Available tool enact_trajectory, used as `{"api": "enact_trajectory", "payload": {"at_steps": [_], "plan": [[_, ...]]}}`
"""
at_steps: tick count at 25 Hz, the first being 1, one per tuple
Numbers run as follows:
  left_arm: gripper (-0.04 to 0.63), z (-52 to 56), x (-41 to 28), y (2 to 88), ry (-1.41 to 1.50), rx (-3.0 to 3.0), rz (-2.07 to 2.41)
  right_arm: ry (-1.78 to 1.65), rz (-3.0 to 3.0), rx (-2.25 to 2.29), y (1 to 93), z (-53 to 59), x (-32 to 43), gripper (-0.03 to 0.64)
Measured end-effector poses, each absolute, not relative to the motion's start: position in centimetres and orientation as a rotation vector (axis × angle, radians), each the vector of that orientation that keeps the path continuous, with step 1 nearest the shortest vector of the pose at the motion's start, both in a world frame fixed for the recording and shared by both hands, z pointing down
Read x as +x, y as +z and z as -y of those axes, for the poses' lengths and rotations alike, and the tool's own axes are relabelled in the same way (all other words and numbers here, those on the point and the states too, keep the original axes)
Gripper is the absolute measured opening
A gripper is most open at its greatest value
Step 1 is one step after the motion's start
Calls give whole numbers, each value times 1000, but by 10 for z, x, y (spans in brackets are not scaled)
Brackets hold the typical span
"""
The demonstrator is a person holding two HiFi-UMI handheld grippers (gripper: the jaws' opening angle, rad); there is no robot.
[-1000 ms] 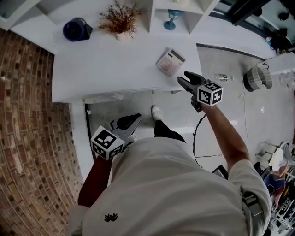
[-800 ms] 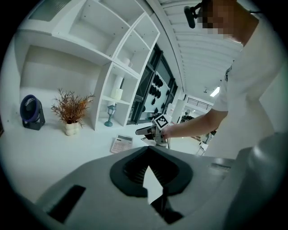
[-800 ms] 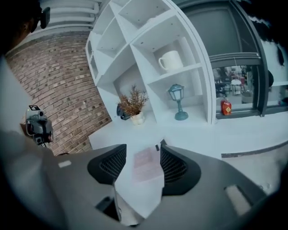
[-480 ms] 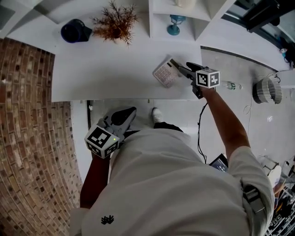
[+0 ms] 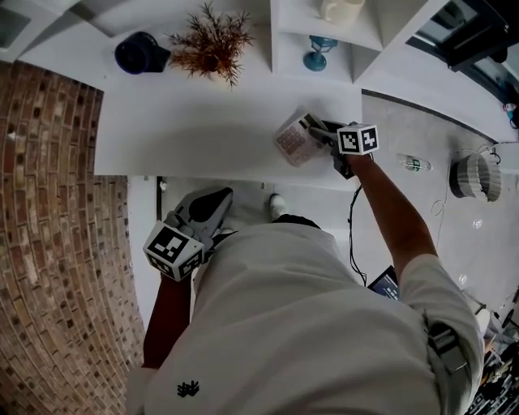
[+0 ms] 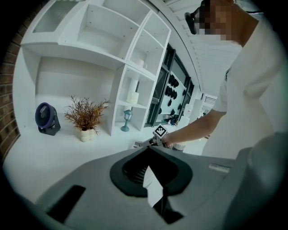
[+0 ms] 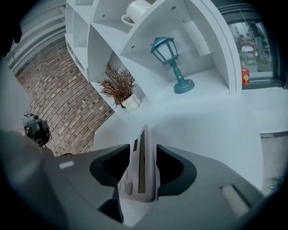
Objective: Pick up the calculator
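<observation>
The calculator (image 5: 290,139), pale with rows of keys, sits near the right front corner of the white desk (image 5: 186,121). My right gripper (image 5: 313,128) reaches in from the right, and its jaws are closing on the calculator's right end. In the right gripper view the calculator (image 7: 141,173) stands edge-on between the two jaws of the right gripper (image 7: 143,152) and touches both. My left gripper (image 5: 212,203) hangs low in front of the desk, close to the person's body. In the left gripper view the left gripper (image 6: 149,149) holds nothing, its jaws together.
At the back of the desk stand a dark blue fan (image 5: 139,53) and a dried plant in a white pot (image 5: 212,42). The white shelf unit holds a teal lantern (image 5: 322,50) and a mug (image 5: 340,8). A brick wall (image 5: 49,243) runs along the left. A bottle (image 5: 413,164) lies on the floor.
My right gripper came down from above the desk's front edge to the calculator and took it between its jaws. The left gripper drifted slightly left, still low by the body.
</observation>
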State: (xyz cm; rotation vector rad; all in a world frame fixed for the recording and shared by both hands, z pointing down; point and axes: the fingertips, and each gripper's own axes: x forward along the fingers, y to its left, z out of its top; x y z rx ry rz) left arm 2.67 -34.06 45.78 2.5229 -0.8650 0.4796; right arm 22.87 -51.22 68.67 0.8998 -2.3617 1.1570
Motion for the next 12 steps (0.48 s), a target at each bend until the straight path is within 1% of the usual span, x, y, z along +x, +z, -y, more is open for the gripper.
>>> {"api": "enact_trajectory", "payload": {"at_steps": [2,3,4,7,12], "plan": [[5,342,24,458,465,2512,882,1185,2345,889,690,512,226,173],[5,341,22,459,467,2506,886,1212,2336,883,692,512,225,128],[5,341,19,460,470,2499,889,1249,2328,876,692,512,224,113],[5,340,12,458,460,2487,901,1348,2320,871,691,509,222,92],[5,339,1,460,458,2488,888,1383,2340,908,684,506,222,83]]}}
